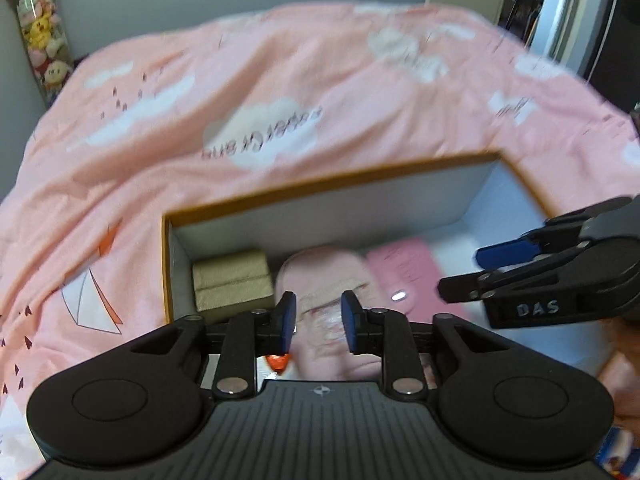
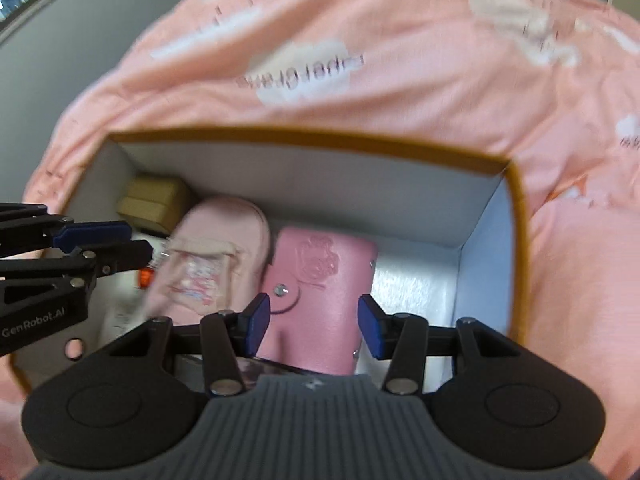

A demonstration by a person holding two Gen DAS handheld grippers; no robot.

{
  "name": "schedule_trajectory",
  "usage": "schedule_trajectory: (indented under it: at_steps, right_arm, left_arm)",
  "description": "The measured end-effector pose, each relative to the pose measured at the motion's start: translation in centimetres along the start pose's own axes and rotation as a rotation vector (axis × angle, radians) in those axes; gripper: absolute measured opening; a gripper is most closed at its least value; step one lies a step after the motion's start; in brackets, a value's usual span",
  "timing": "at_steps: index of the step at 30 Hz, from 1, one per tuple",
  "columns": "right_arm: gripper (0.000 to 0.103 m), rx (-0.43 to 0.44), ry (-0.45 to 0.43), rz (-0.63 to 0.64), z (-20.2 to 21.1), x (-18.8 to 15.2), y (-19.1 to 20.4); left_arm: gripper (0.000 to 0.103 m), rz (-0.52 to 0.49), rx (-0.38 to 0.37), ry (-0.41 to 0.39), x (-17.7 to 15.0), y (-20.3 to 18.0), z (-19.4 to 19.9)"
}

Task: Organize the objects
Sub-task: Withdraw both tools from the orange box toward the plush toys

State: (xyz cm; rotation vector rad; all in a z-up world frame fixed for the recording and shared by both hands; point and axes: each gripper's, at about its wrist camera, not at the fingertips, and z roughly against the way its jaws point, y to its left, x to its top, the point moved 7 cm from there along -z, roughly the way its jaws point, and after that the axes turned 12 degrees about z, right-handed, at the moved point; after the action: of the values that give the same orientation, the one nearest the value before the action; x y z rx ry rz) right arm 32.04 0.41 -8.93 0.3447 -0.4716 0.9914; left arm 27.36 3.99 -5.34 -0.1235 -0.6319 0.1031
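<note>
1. Open box (image 2: 514,208) with an orange rim and white inner walls sits on a bed with a pink cloud-print cover (image 1: 280,80).
2. Pale pink pouch (image 2: 218,256) lies in the box's middle. Its long axis runs from the near edge toward the far wall, rounded end pointing at the far wall, leaning a bit right in the right wrist view.
3. Darker pink wallet (image 2: 320,280) lies just right of the pouch, touching or nearly so. Same near-to-far long axis; snap flap faces up, embossed figure toward the far end.
4. Tan box (image 1: 230,280) sits in the far left corner of the box, long side along the back wall.
5. Left gripper (image 1: 318,322): jaws a narrow gap apart, nothing pinched; the pouch shows through the gap below.
6. Right gripper (image 2: 314,326): jaws moderately open over the wallet's near end. Whether the pads touch its sides I cannot tell.
7. Hard to read: both views motion-blurred. Small orange-red item (image 1: 278,361) is mostly hidden behind the left gripper. Pouch label print is unreadable. Gripper bodies cut off the near ends of pouch and wallet.
</note>
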Motion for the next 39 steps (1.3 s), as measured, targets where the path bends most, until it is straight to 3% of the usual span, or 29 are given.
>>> schedule_trajectory:
  at_steps: [5,14,21,29,35,39]
  right_arm:
    - [0.058,-0.016,-0.144,0.003,5.7,-1.2,1.0]
    - [0.063,-0.085,-0.275,0.027,13.2,-7.7,2.4]
    - [0.063,-0.108,-0.229,-0.015,16.0,-14.1,2.8]
    - [0.063,-0.193,-0.081,0.057,15.4,-19.7,3.8]
    - [0.062,-0.214,0.010,0.101,14.4,-21.7,4.0]
    - [0.053,-0.208,0.030,0.106,13.9,-22.2,4.1]
  left_arm:
    - [0.048,-0.006,-0.081,-0.109,-0.9,-2.7,5.2]
    - [0.049,-0.064,-0.147,-0.210,-6.9,-6.7,10.6]
    - [0.049,-0.019,-0.175,-0.106,-12.3,-8.1,9.5]
    - [0.046,-0.062,-0.158,0.023,-17.7,-10.0,7.4]
    - [0.046,-0.051,-0.148,0.058,-18.9,-10.1,7.2]
    - [0.046,-0.041,-0.142,0.061,-18.9,-9.8,7.1]
